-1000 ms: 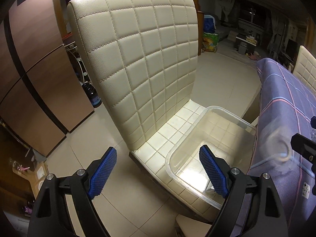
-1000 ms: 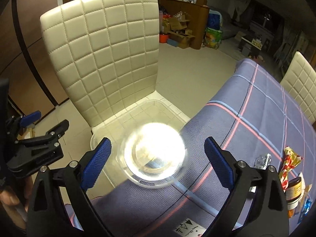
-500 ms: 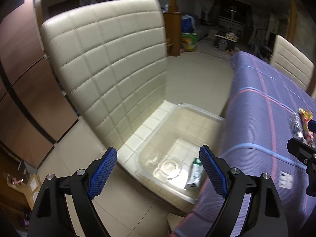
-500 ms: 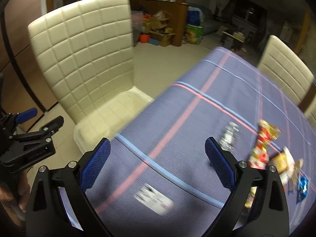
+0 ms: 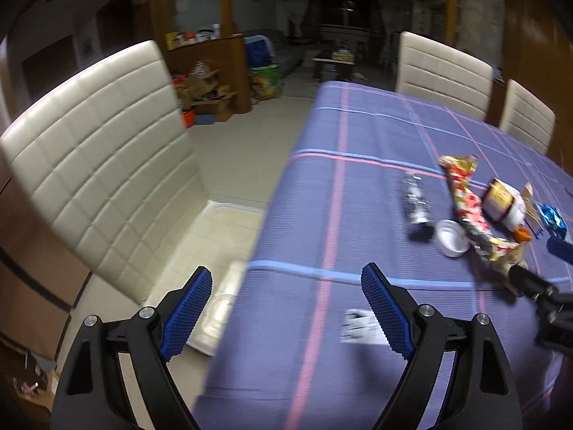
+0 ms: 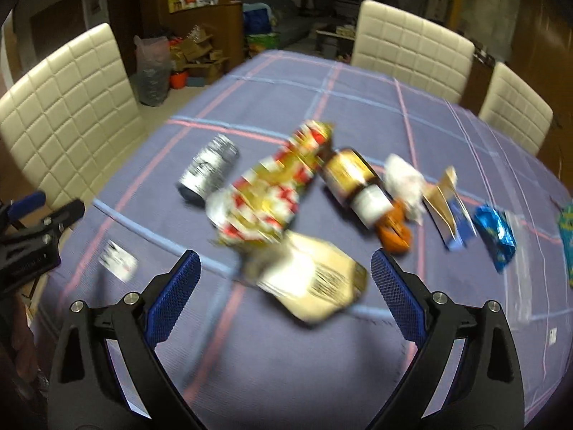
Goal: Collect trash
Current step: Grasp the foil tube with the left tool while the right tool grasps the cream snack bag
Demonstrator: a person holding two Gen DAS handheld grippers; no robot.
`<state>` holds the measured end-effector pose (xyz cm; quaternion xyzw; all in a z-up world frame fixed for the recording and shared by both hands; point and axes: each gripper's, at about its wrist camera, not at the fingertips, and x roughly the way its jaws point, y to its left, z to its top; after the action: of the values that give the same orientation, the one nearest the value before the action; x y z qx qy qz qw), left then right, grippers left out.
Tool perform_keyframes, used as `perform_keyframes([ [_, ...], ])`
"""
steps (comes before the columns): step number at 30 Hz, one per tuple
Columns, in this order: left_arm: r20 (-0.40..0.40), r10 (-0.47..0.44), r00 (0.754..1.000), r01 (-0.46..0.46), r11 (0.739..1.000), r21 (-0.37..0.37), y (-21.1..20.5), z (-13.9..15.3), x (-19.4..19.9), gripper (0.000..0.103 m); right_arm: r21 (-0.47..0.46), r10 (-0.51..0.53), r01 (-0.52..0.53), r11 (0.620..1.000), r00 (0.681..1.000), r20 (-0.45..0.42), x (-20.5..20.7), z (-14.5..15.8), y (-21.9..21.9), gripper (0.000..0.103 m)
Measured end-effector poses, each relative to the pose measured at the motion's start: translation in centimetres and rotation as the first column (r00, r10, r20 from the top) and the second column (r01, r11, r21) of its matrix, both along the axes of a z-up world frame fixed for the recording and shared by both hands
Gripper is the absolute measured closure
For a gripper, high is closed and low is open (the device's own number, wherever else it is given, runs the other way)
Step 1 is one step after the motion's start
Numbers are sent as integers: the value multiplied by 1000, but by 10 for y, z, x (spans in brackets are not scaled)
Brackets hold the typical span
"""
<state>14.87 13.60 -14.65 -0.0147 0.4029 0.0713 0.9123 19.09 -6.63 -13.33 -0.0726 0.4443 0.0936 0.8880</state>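
Note:
Trash lies on the purple checked tablecloth (image 6: 358,107): a crushed silver can (image 6: 209,170), a red and gold wrapper (image 6: 272,193), a beige packet (image 6: 315,286), a brown bottle (image 6: 354,182), white crumpled paper (image 6: 403,179), a blue wrapper (image 6: 496,234). My right gripper (image 6: 283,294) is open and empty, just short of the beige packet. My left gripper (image 5: 288,308) is open and empty over the table's left edge. The can (image 5: 415,199), the wrapper (image 5: 469,208) and a white lid (image 5: 451,240) show to its right. The clear bin (image 5: 222,286) sits on the chair seat below.
A cream quilted chair (image 5: 96,165) stands left of the table, two more (image 6: 412,46) at the far side. A white label (image 6: 118,261) is on the cloth near the left edge. Boxes and clutter (image 5: 204,96) lie on the floor beyond.
Both grippers have swung right, from the chair and bin to the table. A clear round piece shown in front of the right gripper now lies in the bin. Both stay open.

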Motion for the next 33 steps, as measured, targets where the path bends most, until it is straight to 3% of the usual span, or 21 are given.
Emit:
perform_keyframes([
  [7,-17,-75,997,76,996,36,-42,1,24,20,12,-12,13,1000,999,-44,12,-22,-25,13],
  [13,-36,-125,992,127,990,60,-69,2,55,20,29,-3,6,1000,995,-98,29,-40,-28,26],
  [17,-56,-133,990,137,987,88,-81,-4,77,20,16,-8,10,1000,996,-89,38,-46,-31,43],
  [27,-134,-153,979,160,986,42,-83,-31,108,21,55,-65,69,996,995,-79,51,-46,-49,50],
  [31,-146,-166,975,164,986,-29,-75,-33,108,36,43,-66,69,997,995,-72,51,-47,-47,50],
  [33,-145,-164,976,159,986,-51,-71,-31,104,53,45,-67,71,996,995,-74,51,-47,-47,50],
])
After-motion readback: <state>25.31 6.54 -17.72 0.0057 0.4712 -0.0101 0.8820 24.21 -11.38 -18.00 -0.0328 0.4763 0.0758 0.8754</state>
